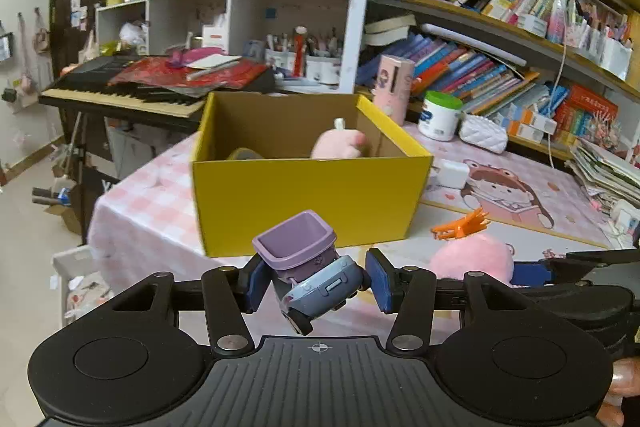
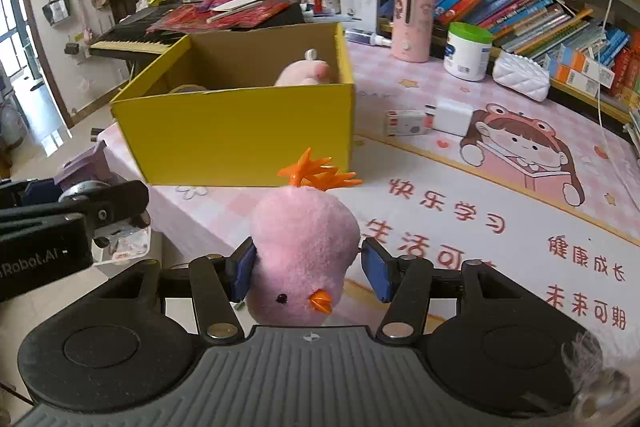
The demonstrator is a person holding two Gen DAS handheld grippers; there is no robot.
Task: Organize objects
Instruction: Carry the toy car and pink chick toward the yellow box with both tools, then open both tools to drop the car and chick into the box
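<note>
My left gripper [image 1: 314, 281] is shut on a purple and blue toy truck [image 1: 308, 263], held tilted in the air just in front of the yellow cardboard box [image 1: 304, 195]. My right gripper [image 2: 308, 269] is shut on a pink plush chick [image 2: 304, 251] with an orange comb, hanging upside down, its beak toward the camera. That chick also shows at the right in the left wrist view as a pink plush [image 1: 472, 259]. Inside the box [image 2: 240, 135] lie a pink plush toy [image 2: 304, 73] and a roll of tape [image 1: 244, 154]. The left gripper shows at the left edge of the right wrist view, its fingers hidden.
The box stands on a desk with a pink checked cloth [image 1: 144, 215] and a cartoon mat [image 2: 500, 187]. A white charger [image 2: 452, 115], a small white box [image 2: 406, 123], a pink bottle [image 2: 412, 23], a white jar [image 2: 466, 51] and a quilted pouch [image 2: 520, 77] lie behind. Bookshelves [image 1: 500, 27] rise at right, a keyboard [image 1: 132, 91] at left.
</note>
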